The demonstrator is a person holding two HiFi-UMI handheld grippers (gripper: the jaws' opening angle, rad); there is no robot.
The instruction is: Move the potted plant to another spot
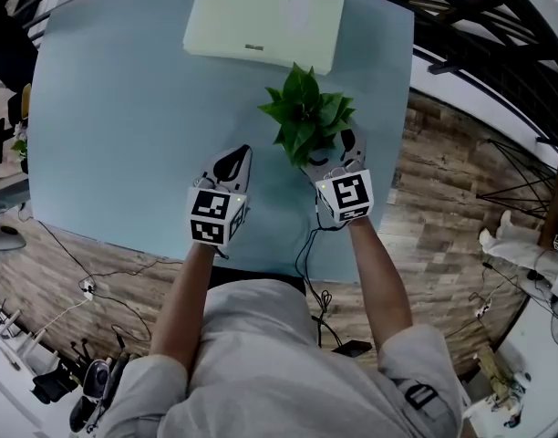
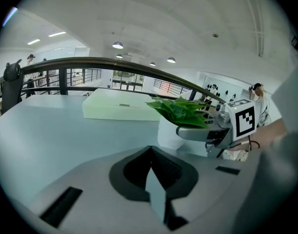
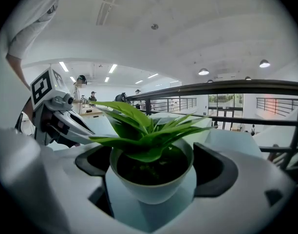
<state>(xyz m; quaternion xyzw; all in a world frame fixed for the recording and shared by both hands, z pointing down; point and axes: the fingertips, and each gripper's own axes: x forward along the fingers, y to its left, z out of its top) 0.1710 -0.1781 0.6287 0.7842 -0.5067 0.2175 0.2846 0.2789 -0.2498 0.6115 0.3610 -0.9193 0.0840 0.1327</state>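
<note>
Right gripper (image 3: 151,165) pinches the green leafy plant in its small white ceramic pot (image 1: 306,117). Left gripper (image 2: 152,172) pressed together, empty. Grasp step, I judge. Next: level lift, carry across the pale blue tabletop (image 1: 124,108).

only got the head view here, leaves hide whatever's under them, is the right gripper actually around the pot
Observer: Yes. The right gripper view shows the white pot between the jaws of the right gripper, a dark pad on each side.
Operator: squeezing it?
Observer: Cannot tell; the pads look right at the rim.
Operator: left gripper holding anything
Observer: No. The left gripper has its jaws together, empty.
</note>
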